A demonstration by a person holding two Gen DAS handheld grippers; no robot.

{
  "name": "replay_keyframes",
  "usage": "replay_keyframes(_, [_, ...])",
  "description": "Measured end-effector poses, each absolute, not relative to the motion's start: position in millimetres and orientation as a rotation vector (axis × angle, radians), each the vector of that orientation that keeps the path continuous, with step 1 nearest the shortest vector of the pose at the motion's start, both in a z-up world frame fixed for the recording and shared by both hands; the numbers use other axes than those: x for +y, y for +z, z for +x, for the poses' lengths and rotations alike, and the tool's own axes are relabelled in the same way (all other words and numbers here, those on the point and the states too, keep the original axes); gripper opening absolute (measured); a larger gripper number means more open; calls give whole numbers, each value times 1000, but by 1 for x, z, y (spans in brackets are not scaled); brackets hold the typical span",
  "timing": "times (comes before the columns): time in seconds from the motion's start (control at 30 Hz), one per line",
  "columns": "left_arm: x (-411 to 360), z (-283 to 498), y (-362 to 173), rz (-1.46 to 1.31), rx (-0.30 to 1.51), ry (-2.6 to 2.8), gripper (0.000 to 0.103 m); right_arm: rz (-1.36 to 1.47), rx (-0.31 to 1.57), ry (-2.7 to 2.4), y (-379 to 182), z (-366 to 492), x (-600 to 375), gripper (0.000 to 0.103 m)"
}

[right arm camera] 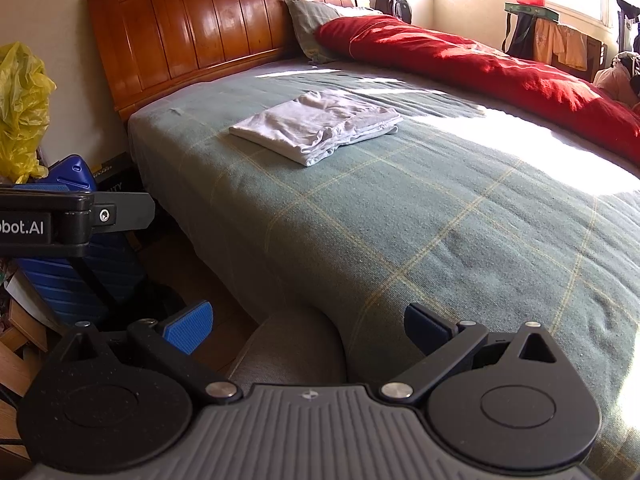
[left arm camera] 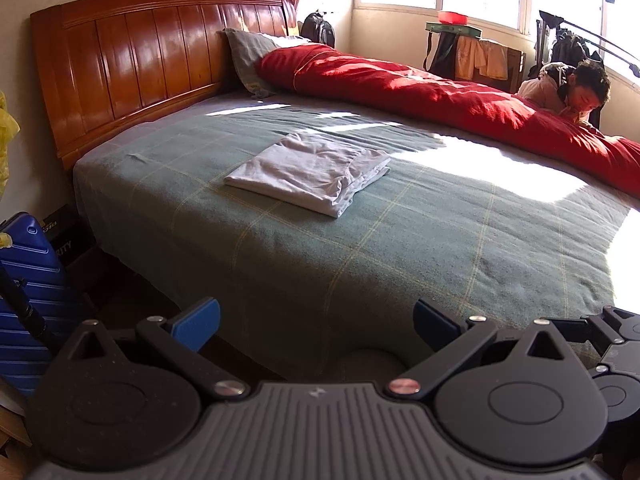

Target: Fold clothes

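your pale grey cotton garment (left arm camera: 310,172) lies folded mid-bed (left arm camera: 360,248); both grippers' fingers (left arm camera: 196,322) (right arm camera: 188,326) hang apart, empty; folding looks done.

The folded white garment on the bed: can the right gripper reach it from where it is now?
Probably yes. The right gripper is open at the bed's near edge, and only bare green blanket lies between it and the folded white garment.

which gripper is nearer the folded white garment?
Roughly level; perhaps the right, not clearly. Left gripper and right gripper both hang open off the near bed edge, side by side, well short of the folded white garment on the green blanket.
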State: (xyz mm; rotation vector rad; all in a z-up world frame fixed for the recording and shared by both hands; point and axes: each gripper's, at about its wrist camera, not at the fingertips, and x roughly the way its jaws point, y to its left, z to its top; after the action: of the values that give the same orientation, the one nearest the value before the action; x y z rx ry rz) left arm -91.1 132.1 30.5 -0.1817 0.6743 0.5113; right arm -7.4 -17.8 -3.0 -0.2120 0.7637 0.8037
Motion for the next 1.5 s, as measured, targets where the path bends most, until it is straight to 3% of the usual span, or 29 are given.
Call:
replay_keyframes(0.73, [127, -77, 7, -112, 826, 552, 103, -217, 767, 784, -4, -6, -20, 103])
replay_keyframes(1.5, [123, -76, 8, -106, 832, 541, 103, -232, 771, 781, -5, -7, -17, 103])
